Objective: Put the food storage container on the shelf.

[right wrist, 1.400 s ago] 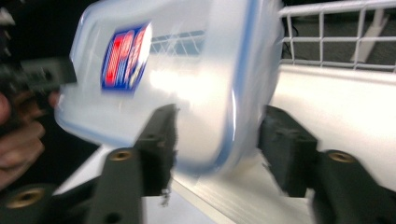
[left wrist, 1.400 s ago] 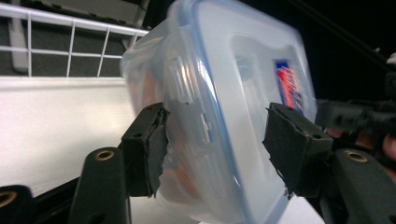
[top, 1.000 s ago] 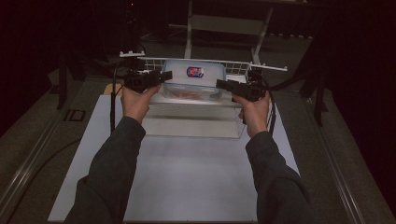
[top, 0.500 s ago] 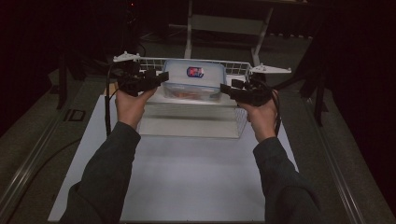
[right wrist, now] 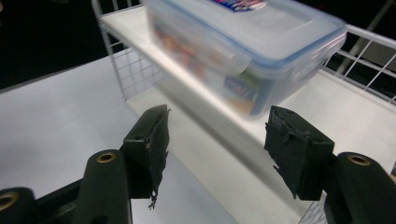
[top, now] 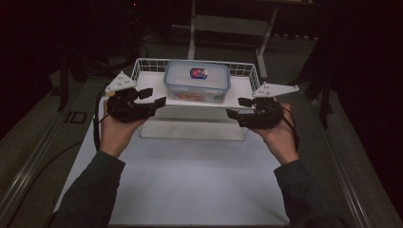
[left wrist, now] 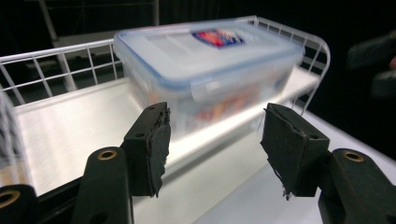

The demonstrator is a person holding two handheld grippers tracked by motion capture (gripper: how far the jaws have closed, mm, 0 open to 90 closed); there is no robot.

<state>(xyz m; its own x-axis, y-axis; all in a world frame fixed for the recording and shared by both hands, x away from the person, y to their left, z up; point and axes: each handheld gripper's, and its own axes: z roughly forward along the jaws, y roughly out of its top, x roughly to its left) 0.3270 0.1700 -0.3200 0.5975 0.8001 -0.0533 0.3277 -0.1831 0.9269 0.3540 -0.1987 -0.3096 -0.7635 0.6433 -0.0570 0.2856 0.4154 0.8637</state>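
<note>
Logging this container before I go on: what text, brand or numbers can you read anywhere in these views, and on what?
Sticker on the container lid: red and blue, its lettering too blurred to read.
Label on the container's side wall: coloured print, blurred, unreadable.
Mark on the floor left of the table: box-shaped sign, characters unclear.
Nothing legible elsewhere.

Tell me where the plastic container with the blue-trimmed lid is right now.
In the high view, the plastic container sits centred on the white wire shelf, at the table's far edge, beyond and between both open hand-held grippers.
</note>
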